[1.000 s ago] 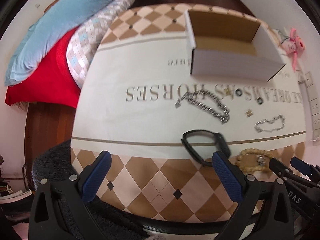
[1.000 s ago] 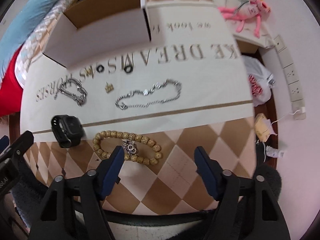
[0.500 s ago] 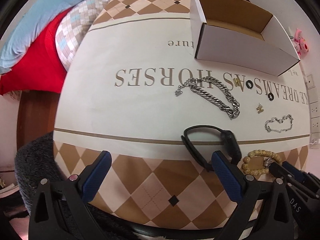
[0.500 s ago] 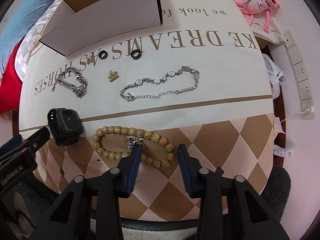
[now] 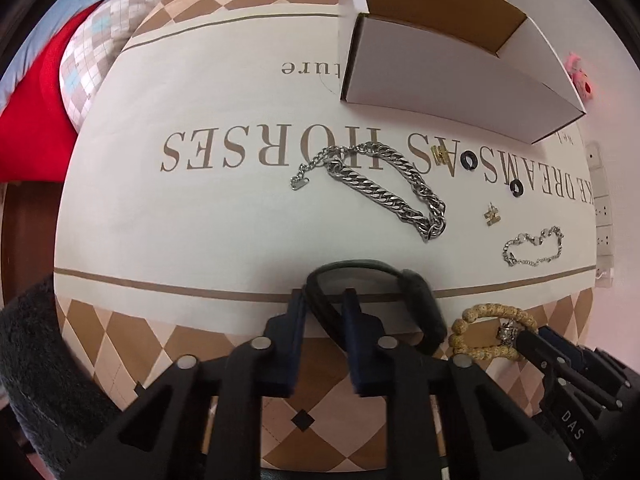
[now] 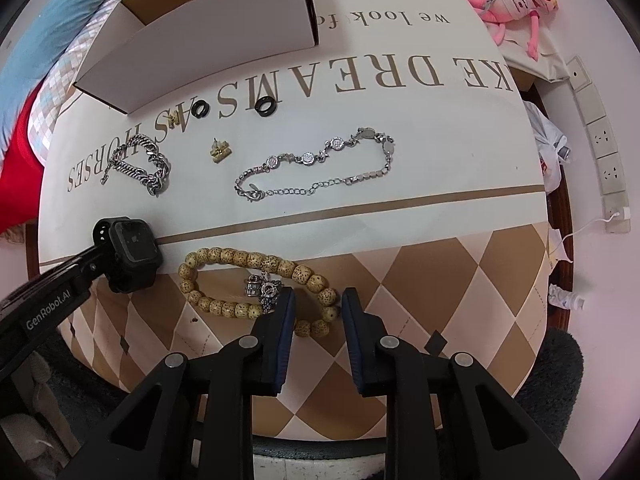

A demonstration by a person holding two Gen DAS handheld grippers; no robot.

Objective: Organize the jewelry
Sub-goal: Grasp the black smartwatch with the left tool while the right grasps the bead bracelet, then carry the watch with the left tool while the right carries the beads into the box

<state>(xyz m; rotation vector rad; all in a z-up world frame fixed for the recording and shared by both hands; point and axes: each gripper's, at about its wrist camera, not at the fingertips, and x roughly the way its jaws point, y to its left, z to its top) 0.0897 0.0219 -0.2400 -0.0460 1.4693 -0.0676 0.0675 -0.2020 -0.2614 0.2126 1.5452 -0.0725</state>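
The left gripper (image 5: 325, 300) sits at the near edge of the cloth (image 5: 200, 220), its jaws narrowed around the strap of the black watch (image 5: 416, 304). The strap runs between the two pads; whether they already pinch it I cannot tell, as a sliver of gap seems to remain. Beyond the watch lies the heavy chain (image 5: 384, 188), then a gold earring (image 5: 439, 155), two black rings (image 5: 468, 161), a second gold earring (image 5: 493, 215) and the fine bracelet (image 6: 316, 168), all loose on the cloth. The open white box (image 5: 448, 76) stands at the far side, well apart from both grippers, and seems to hold nothing yet.

To the right, the right gripper (image 6: 316, 300) is down over the near-right bend of the bead bracelet (image 6: 256, 280). Its jaws are drawn close with a few beads between them, just beside the metal charm (image 6: 260, 288); a firm grip is not certain either.

The step in hand looks like the first pickups: watch on the left, beads on the right. Next, each pair of jaws needs to close fully, then lift straight so the strap and the bead string hang free, and carry over the chain and rings to the box without dragging them.
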